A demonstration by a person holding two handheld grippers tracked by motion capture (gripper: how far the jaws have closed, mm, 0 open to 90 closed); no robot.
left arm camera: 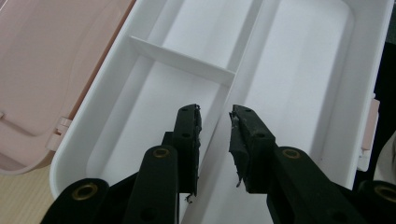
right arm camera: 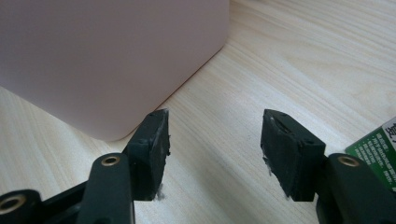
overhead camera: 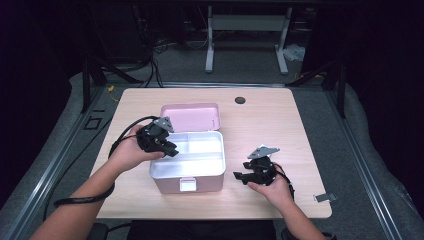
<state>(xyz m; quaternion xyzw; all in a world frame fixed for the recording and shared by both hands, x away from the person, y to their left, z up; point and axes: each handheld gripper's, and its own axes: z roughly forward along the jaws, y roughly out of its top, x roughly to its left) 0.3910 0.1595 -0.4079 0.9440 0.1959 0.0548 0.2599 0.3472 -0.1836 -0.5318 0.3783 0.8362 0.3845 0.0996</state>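
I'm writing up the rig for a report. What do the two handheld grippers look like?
Both are black. The left gripper and right gripper each carry a grey three-cornered plate on top and trail a black cable. Each has two flat black jaws on arms with brass-coloured rivets, the pads worn with pale scuffs. No sleeves show on the person's forearms.

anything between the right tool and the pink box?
No. In the right gripper view, bare wood table runs from the open right tool to the pink box. The high view shows the same gap beside the box's right wall.
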